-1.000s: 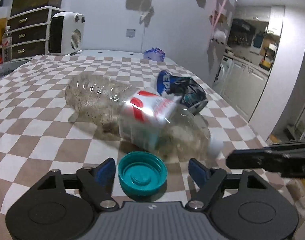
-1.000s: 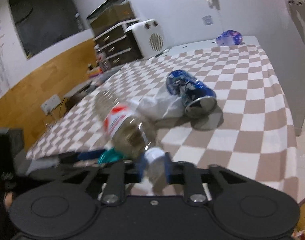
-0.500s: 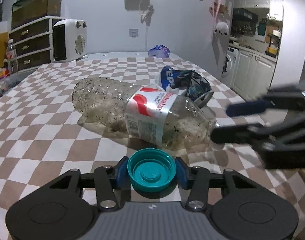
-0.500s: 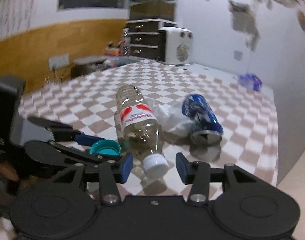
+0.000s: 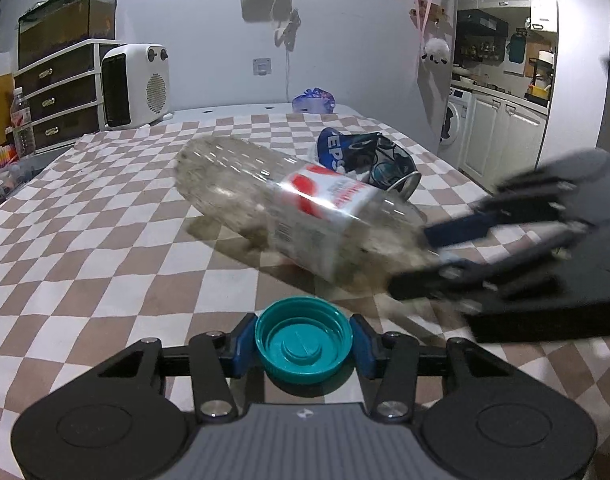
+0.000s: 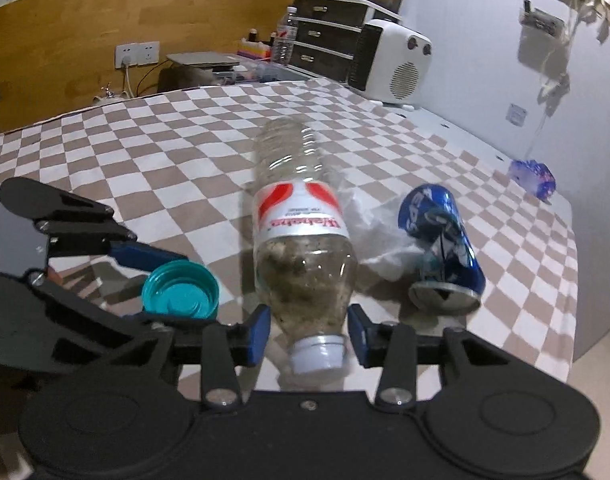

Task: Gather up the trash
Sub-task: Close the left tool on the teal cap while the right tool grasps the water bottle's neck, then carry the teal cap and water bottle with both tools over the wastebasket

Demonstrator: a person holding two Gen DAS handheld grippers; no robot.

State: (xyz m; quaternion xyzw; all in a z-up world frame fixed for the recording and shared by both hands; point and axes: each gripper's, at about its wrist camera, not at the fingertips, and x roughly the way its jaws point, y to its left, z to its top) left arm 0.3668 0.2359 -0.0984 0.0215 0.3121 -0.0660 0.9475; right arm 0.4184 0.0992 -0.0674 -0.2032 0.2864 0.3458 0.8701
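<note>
My left gripper (image 5: 303,346) is shut on a teal plastic lid (image 5: 303,345), also seen in the right wrist view (image 6: 179,289). A dirty clear plastic bottle (image 5: 301,210) with a red and white label lies on the checkered tablecloth (image 5: 105,220). My right gripper (image 6: 308,332) is shut on the bottle's shoulder (image 6: 305,268), just above its white cap (image 6: 317,354); its fingers (image 5: 457,232) enter the left wrist view from the right. A crushed blue Pepsi can (image 6: 441,248) lies beside the bottle on a crumpled clear wrapper (image 6: 381,224).
A white fan heater (image 5: 135,84) and a set of drawers (image 5: 57,92) stand at the far side. A small blue-purple wrapper (image 5: 313,100) lies at the far table edge. The table's right edge (image 6: 573,280) drops to the floor.
My right gripper has moved in and closed around the bottle's shoulder. The bottle has shifted and looks blurred in the left wrist view. My left gripper closed on the teal lid.
</note>
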